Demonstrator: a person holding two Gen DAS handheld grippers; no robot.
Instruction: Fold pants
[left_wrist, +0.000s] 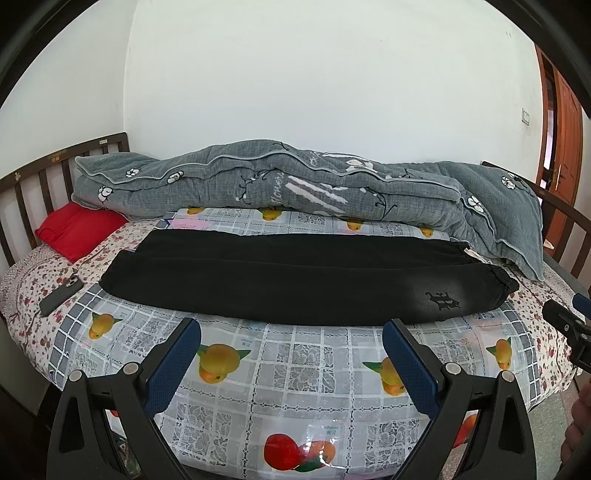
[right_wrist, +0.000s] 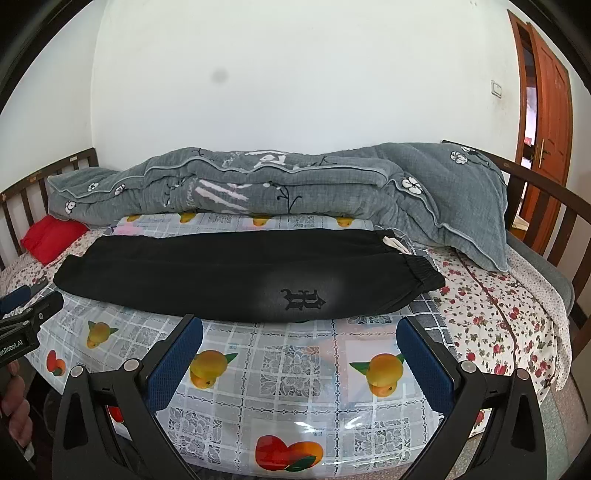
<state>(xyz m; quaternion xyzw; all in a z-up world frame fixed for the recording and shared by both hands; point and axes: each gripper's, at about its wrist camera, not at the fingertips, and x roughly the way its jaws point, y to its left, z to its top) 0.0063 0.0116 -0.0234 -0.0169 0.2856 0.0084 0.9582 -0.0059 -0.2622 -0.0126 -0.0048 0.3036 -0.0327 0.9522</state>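
Black pants (left_wrist: 295, 280) lie flat across bed (left_wrist: 535, 325), legs stacked. Soft, light, floppy fabric, so prob pinch waistband & cuffs. Left hand-held gripper (left_wrist: 291, 358) & right hand-held gripper (right_wrist: 299, 358): both apart, holding nothing

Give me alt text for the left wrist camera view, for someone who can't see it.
A pair of black pants lies lengthwise on a fruit-print plastic sheet on a bed, legs stacked, elastic waistband at the right. The open left gripper hovers at the near edge, holding nothing. Behind lie a rumpled grey floral quilt and a red pillow.
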